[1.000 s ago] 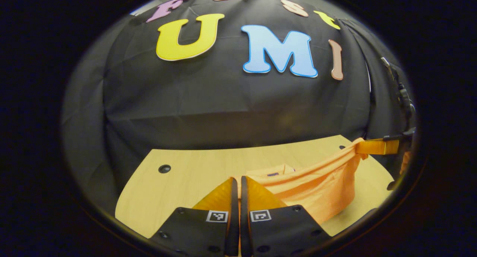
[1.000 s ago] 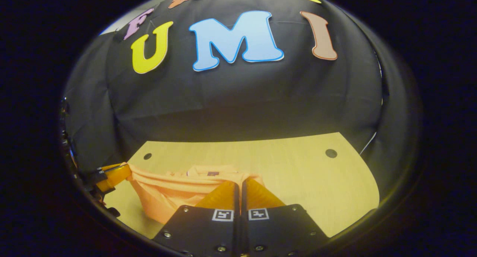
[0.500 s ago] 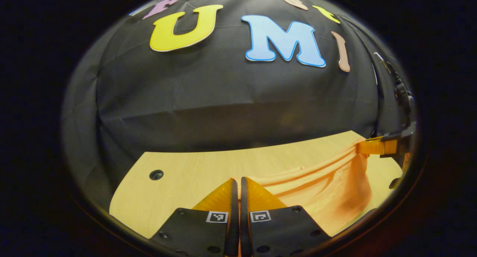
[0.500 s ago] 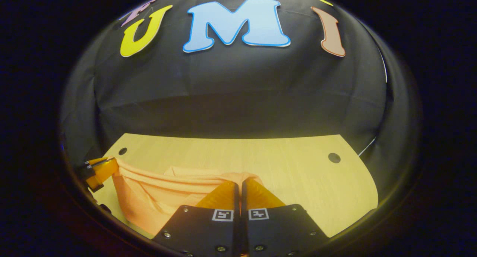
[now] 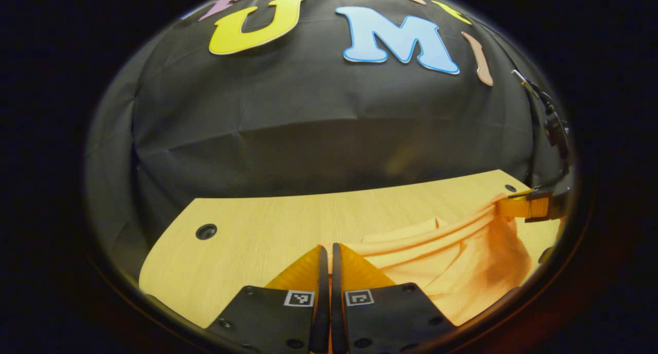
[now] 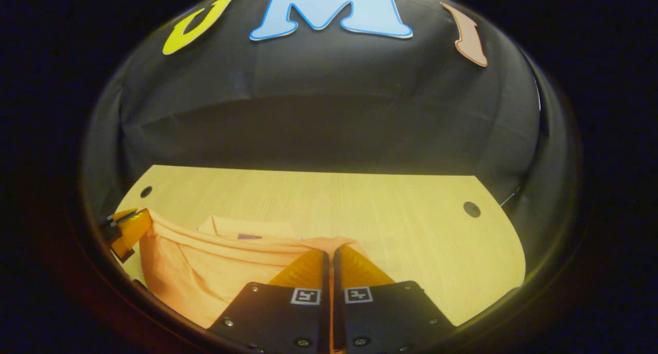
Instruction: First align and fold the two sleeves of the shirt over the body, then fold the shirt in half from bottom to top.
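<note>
in the left gripper view, the left gripper was at the bottom, its two fingers pressed together on the edge of the soft orange fabric shirt. the shirt hung stretched from there toward the right gripper at the right border, above the pale wooden table. in the right gripper view, the right gripper was also clenched on the shirt edge. the cloth spread to the left, where the left gripper held the other corner. farther, a folded part with a small purple label lay on the table.
</note>
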A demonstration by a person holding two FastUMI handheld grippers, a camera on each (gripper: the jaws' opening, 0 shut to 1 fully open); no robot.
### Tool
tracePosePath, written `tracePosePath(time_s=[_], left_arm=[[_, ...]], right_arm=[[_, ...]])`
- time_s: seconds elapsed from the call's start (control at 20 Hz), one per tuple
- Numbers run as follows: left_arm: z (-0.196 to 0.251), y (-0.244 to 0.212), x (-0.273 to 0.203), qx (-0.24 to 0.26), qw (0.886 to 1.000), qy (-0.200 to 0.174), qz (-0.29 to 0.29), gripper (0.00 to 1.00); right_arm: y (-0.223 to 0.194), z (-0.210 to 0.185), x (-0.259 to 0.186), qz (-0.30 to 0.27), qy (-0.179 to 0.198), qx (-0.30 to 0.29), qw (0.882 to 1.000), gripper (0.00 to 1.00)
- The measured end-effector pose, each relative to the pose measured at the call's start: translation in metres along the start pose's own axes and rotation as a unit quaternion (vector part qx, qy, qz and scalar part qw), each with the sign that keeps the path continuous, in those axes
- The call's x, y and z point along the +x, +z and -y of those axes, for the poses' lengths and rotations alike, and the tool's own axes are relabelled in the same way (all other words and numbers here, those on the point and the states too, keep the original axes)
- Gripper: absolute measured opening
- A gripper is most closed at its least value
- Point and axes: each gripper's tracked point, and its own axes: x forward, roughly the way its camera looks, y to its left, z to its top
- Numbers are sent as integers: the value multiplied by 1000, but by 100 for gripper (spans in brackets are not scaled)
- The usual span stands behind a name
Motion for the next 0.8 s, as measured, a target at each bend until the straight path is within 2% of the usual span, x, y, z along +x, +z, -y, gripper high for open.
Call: tracePosePath(time_s=[0.3, 0.35, 0.4, 0.45, 0.5, 0.55, 0.6, 0.65, 0.75, 0.8], left_arm=[[3, -16, 8, -7, 1000, -9, -17, 14], [1, -18, 7, -7, 1000, -7, -20, 17], [1, -19, 7, -8, 1000, -7, -23, 14], [-1, -19, 5, -9, 1000, -3, -25, 18], [0, -21, 2, -12, 1000, -6, -27, 19], [-2, -20, -3, -14, 1000, -5, -28, 28], [-1, -18, -4, -16, 999, -8, -28, 43], [-1, -14, -8, -15, 999, -10, -27, 46], [0, -7, -16, -9, 1000, -11, -19, 63], [1, -2, -21, -5, 1000, -10, -13, 72]], right_arm=[[-10, -2, -3, -17, -4, -22, 1000, 6], [-11, -3, -5, -17, -5, -27, 999, 14], [-12, -4, -4, -18, -5, -31, 999, 17], [-12, -4, -6, -18, -6, -35, 999, 20], [-12, -5, -9, -16, -6, -39, 999, 27], [-9, -5, -13, -13, -7, -43, 999, 31], [-7, -7, -17, -10, -5, -46, 999, 31], [-4, -9, -22, -8, -2, -49, 999, 49], [0, -10, -34, 1, -2, -53, 999, 63], [3, -10, -38, 6, -3, -55, 998, 66]])
